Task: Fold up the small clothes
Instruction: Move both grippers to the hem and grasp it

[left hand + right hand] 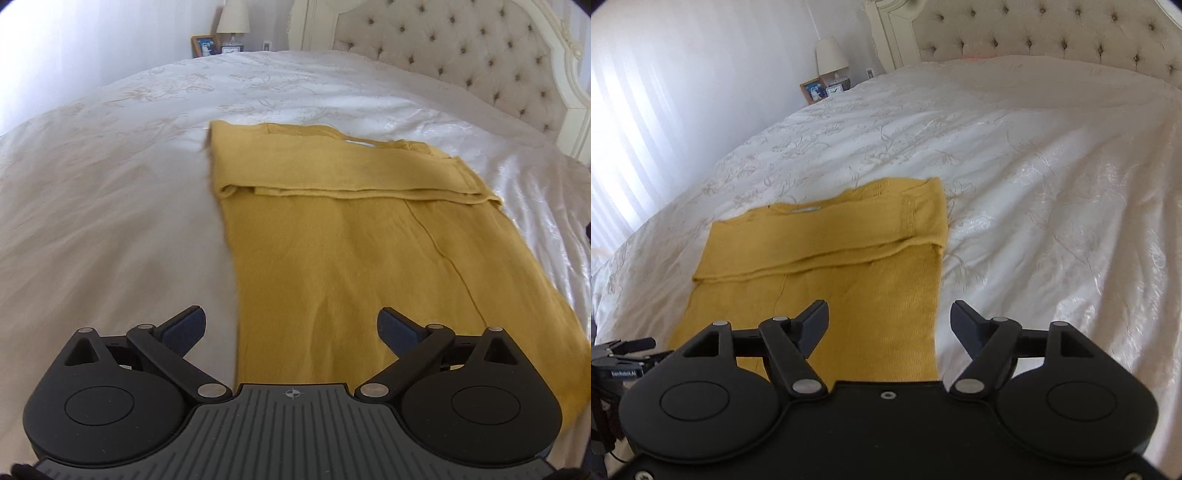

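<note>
A mustard-yellow knit garment (332, 240) lies flat on the white bedspread (110, 184), its far part folded over toward me in a band across its width. My left gripper (291, 325) is open and empty, above the garment's near left edge. In the right wrist view the same garment (831, 258) lies at lower left. My right gripper (890, 321) is open and empty, above the garment's near right edge. The garment's near end is hidden under both grippers.
A tufted cream headboard (480, 55) stands at the far right. A nightstand with a lamp (831, 55) and a photo frame (813, 90) stands beside the bed at the back. Part of the left gripper (624, 350) shows at the left edge of the right wrist view.
</note>
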A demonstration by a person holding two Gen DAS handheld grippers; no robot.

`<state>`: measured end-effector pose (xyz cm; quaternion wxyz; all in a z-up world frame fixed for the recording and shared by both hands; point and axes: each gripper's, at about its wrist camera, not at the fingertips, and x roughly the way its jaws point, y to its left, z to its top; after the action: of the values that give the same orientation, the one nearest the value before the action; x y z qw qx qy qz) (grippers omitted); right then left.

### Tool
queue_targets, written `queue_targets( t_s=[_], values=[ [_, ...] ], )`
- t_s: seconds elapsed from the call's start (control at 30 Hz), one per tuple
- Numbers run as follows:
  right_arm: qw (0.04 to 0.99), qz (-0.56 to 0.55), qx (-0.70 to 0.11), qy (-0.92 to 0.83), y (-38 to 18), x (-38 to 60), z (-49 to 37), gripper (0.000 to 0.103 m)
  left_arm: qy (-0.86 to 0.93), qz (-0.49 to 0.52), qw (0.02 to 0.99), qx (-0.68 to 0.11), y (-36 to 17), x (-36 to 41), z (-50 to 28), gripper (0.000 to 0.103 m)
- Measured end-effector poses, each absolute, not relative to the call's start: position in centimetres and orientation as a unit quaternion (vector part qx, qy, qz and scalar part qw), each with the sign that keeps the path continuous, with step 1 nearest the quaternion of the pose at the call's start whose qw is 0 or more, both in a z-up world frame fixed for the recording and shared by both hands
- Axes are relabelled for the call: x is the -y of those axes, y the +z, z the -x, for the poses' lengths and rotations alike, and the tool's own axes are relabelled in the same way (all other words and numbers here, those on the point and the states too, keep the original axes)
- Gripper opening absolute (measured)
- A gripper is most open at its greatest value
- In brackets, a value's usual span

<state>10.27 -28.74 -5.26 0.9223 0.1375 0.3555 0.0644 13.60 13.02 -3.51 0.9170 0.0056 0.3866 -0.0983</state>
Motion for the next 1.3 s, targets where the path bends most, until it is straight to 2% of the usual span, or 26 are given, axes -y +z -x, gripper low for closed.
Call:
queue_targets(
  t_s=[0.2,0.37,0.5,0.8,1.13,1.2,1.27,1.3],
  values=[
    [0.903,-0.126,-0.404,0.074,-5.9,28.9,-5.7,0.078,-0.097,-0.033,0.915,-0.390,-3.3,-13.6,-8.9,0.101],
    [0.873,-0.134,-0.464,0.070,-7.7,29.8,-3.8,0.079,-0.096,-0.005,0.907,-0.410,-4.1,-14.3,-6.9,0.101],
    [0.844,-0.143,-0.511,0.076,-8.6,30.3,-3.7,0.084,-0.091,0.001,0.901,-0.425,-5.1,-14.4,-6.6,0.101],
    [0.799,-0.152,-0.576,0.088,-10.8,30.3,-4.5,0.085,-0.101,-0.016,0.889,-0.447,-7.3,-13.9,-6.0,0.101],
    [0.760,-0.151,-0.622,0.110,-12.4,29.7,-5.9,0.085,-0.114,-0.019,0.888,-0.444,-7.5,-14.2,-5.9,0.101],
    [0.754,-0.156,-0.628,0.112,-12.5,29.7,-6.1,0.085,-0.117,-0.017,0.890,-0.441,-7.5,-14.1,-5.8,0.093],
    [0.750,-0.161,-0.631,0.111,-12.7,29.8,-6.3,0.085,-0.122,-0.015,0.891,-0.437,-7.4,-14.0,-5.6,0.078],
    [0.748,-0.164,-0.633,0.112,-12.8,29.8,-6.4,0.085,-0.126,-0.016,0.891,-0.435,-7.4,-13.9,-5.5,0.074]
  ],
)
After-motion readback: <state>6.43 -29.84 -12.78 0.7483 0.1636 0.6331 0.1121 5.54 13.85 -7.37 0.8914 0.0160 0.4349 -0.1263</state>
